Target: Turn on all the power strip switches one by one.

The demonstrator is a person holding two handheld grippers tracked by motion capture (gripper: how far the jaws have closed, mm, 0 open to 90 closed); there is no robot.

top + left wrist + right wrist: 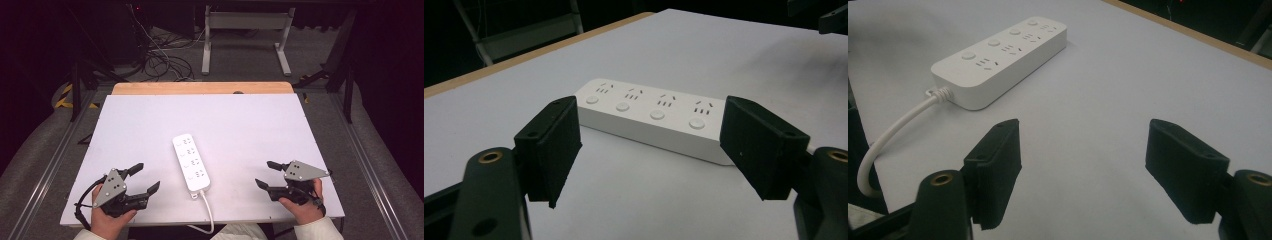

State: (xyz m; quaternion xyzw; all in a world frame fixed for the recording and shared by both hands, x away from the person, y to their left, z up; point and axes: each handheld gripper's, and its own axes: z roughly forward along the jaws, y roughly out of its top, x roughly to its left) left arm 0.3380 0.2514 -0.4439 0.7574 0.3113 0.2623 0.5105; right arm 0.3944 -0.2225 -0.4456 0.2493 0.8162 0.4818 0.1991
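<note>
The power strip (191,163) lies flat at the centre of the counter (250,125), its cord running off the bottom edge. I hold my left tool (148,179) and right tool (266,174) wide and empty on either side, ready to reach in.

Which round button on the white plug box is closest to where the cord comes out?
The last button on the power strip, at the end nearest the person. The cord leaves right beside it; the other three sit farther up.
</note>
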